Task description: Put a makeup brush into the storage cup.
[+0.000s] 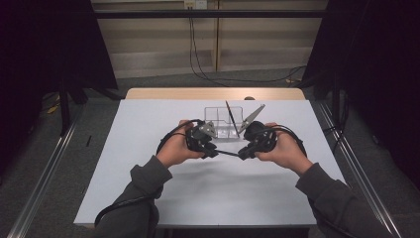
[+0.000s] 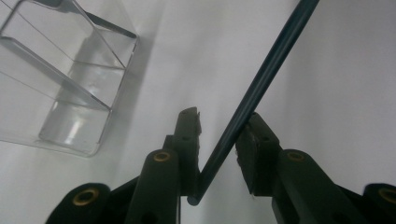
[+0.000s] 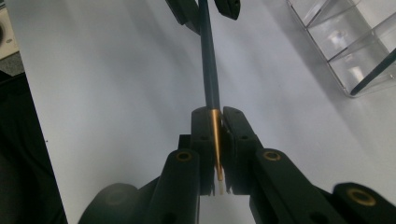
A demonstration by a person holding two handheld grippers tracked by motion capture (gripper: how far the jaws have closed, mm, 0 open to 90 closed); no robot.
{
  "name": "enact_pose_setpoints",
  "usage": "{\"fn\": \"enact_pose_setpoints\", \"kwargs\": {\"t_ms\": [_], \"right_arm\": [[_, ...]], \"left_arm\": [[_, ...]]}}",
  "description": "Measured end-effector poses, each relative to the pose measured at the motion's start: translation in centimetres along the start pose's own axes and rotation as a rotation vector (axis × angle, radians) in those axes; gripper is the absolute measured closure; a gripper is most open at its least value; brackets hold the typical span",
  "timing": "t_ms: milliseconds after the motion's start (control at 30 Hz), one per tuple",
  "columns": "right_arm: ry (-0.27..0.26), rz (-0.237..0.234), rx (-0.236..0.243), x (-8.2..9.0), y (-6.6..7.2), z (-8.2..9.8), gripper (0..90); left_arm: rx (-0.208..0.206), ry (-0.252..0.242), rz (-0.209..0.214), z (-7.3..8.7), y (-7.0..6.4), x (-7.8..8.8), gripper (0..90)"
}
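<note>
Dark teal pencil (image 3: 208, 70) with a gold ferrule is hanging level between both grippers over the white table (image 1: 148, 198)

Right gripper (image 3: 216, 140) is clamping its ferrule end tight; left gripper (image 2: 219, 140) is sitting loosely round the other end, one pad touching it, both hands tilting inward near the clear organizer (image 1: 223, 116).

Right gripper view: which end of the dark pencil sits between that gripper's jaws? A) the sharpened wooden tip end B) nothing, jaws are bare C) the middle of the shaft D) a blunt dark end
A: the right gripper is shut on the pencil at its tan tapered tip, while the dark shaft runs away toward the left gripper.
</note>
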State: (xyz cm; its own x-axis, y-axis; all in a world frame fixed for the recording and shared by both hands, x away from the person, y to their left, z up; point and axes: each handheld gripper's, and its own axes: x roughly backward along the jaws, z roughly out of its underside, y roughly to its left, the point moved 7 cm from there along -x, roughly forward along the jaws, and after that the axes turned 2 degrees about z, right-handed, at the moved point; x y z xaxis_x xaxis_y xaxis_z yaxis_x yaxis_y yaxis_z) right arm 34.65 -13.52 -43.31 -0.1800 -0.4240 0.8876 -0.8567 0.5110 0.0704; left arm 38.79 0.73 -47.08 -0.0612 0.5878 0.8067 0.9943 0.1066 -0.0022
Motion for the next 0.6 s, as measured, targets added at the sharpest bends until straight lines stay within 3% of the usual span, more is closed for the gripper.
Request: {"fn": "enact_pose_setpoints", "kwargs": {"t_ms": [233,300,400,467,600], "right_arm": [[-0.042,0.025,-0.003,0.0,-0.6,-0.1,81.0],[-0.062,0.025,-0.018,0.0,-0.9,0.0,79.8],[-0.113,0.069,-0.028,0.2,-1.7,-0.1,77.1],[-0.146,0.097,-0.049,0.5,-2.2,-0.3,69.2],[-0.208,0.104,-0.071,0.9,-2.5,-0.9,56.0]], "left_arm": [[0.005,0.02,0.046,0.2,-0.7,0.1,77.9],[0.009,0.006,0.06,0.1,-0.9,0.0,79.6],[0.007,-0.019,0.09,-0.1,-1.3,-0.1,84.0],[0.032,-0.028,0.085,-0.2,-1.4,0.0,85.2],[0.054,-0.047,0.087,-0.2,-1.1,0.0,85.3]]}}
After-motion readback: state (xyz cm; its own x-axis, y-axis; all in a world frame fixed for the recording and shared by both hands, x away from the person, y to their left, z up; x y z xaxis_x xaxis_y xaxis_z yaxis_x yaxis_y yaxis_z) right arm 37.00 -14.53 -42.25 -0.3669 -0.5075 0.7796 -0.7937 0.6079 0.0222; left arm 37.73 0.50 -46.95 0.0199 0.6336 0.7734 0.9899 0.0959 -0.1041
